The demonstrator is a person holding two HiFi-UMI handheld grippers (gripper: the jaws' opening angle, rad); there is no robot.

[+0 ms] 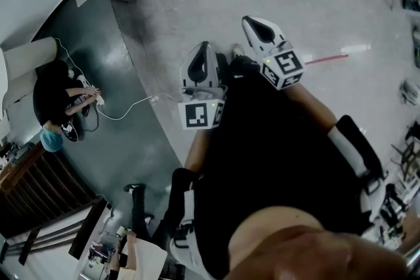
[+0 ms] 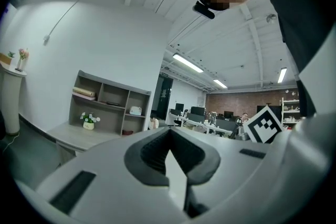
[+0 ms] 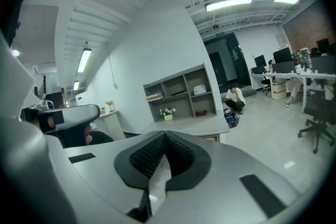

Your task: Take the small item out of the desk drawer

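L gripper (image 1: 202, 52) & R gripper (image 1: 261, 28) both shut, empty. Desk (image 3: 195, 126) w/ shelf unit (image 3: 181, 93) well apart; drawer & small item not in sight. Risk: arriving w/ jaws shut = bump drawer front, no grip; crouching person (image 3: 234, 98) near desk could get clipped.

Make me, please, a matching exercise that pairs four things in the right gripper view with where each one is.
Things:
1. flower pot
2. crouching person
3. black office chair
4. white appliance

Places:
A. upper right compartment of the shelf unit
B. on the desk top, in front of the shelves
C. open floor, far right
D. on the floor past the desk's end

Pairs: 1-B, 2-D, 3-C, 4-A
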